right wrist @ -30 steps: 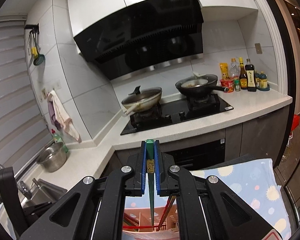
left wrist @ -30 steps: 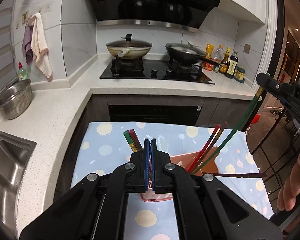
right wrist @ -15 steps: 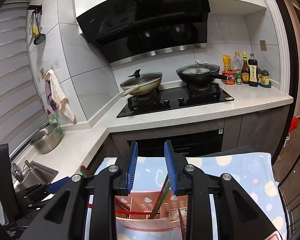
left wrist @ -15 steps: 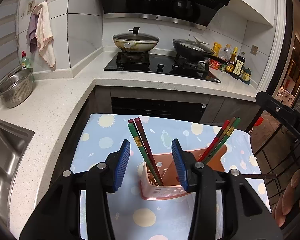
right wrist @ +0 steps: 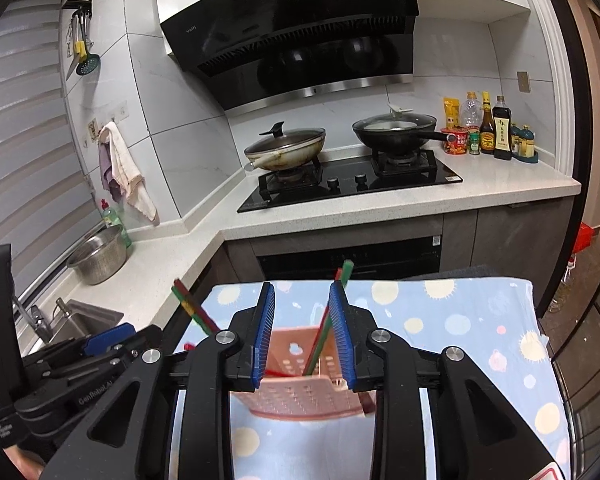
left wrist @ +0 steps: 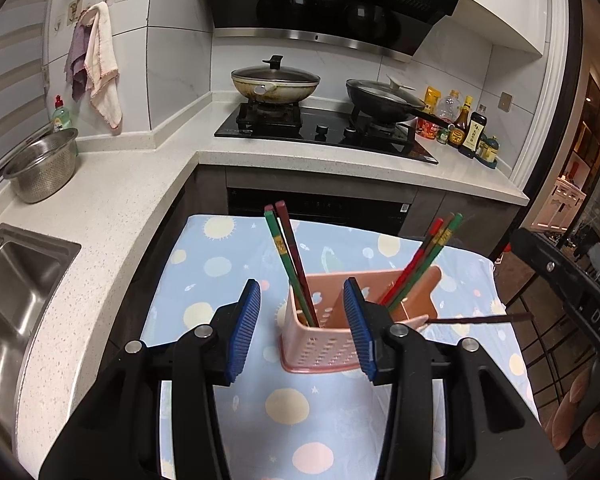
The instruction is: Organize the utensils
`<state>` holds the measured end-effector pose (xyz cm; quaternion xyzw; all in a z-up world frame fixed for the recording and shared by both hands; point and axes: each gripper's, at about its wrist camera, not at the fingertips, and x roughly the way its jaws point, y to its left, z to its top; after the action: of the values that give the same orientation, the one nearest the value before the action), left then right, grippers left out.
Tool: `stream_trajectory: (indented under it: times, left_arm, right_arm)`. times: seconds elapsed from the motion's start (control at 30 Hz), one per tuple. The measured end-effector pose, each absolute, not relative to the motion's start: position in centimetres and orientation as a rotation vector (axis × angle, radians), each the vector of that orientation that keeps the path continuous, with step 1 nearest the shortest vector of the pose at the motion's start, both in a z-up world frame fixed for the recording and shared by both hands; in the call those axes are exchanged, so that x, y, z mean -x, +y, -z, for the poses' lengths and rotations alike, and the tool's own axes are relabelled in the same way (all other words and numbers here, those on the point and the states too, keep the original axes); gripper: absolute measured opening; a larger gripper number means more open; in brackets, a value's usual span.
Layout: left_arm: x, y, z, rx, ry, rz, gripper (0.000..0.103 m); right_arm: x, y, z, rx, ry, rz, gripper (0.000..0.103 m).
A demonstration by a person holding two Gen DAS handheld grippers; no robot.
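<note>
Our left hand-held gripper [left wrist: 302, 326] has its blue pads apart with nothing clamped; the pink holder [left wrist: 320, 344] stands just beyond it on the cloth [left wrist: 204, 304], its near left corner showing through the gap. Our right hand-held gripper [right wrist: 302, 338] is also parted and empty, and the holder [right wrist: 300, 398] sits right under and past its tips. In the left view we see two chopsticks [left wrist: 290, 264], green and dark red, leaning in the holder's left compartment, and a red-and-green bunch [left wrist: 422, 264] leaning right at its far side. One dark stick [left wrist: 480, 319] juts sideways from the holder's right edge.

The right pad covers part of the holder in the left view. In the right view the holder is blurred, so we cannot tell its compartments there. The bench under the cloth is covered.
</note>
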<state>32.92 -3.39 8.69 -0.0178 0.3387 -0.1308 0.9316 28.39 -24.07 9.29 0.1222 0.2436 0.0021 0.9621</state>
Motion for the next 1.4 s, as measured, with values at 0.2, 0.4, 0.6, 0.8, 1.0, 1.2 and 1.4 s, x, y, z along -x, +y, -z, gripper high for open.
stream_trajectory:
  times: [0.2, 0.4, 0.6, 0.8, 1.0, 1.2, 1.4]
  left_arm:
    - [-30.7, -3.0, -8.2, 0.041, 0.709, 0.271, 0.041]
    - [-28.5, -2.7, -7.5, 0.039, 0.721, 0.271, 0.041]
    - [-26.4, -2.5, -7.0, 0.031, 0.724, 0.269, 0.041]
    - [-24.6, -2.4, -6.0, 0.028, 0.735, 0.259, 0.041]
    - [-23.4, -2.2, -4.8, 0.029, 0.756, 0.237, 0.043]
    - [-22.1, -2.3, -4.3, -0.014, 0.74, 0.202, 0.054]
    - [-21.1, -2.3, -4.0, -0.03, 0.732, 0.18, 0.072]
  right_arm:
    - [-25.3, -23.6, -7.7, -0.231, 0.538, -0.004, 0.028]
    - [-22.6, -22.8, -6.2, -0.192, 0.572, 0.001, 0.028]
    - [-20.4, -22.2, -5.1, -0.168, 0.599, 0.009, 0.028]
    - [-18.5, -22.0, -3.9, -0.154, 0.641, 0.021, 0.028]
    - [-17.3, -21.7, -3.2, -0.122, 0.666, 0.038, 0.031]
    - [-16.2, -22.0, -2.9, -0.104, 0.667, 0.078, 0.049]
    - [-15.4, -23.0, -2.5, -0.119, 0.678, 0.105, 0.06]
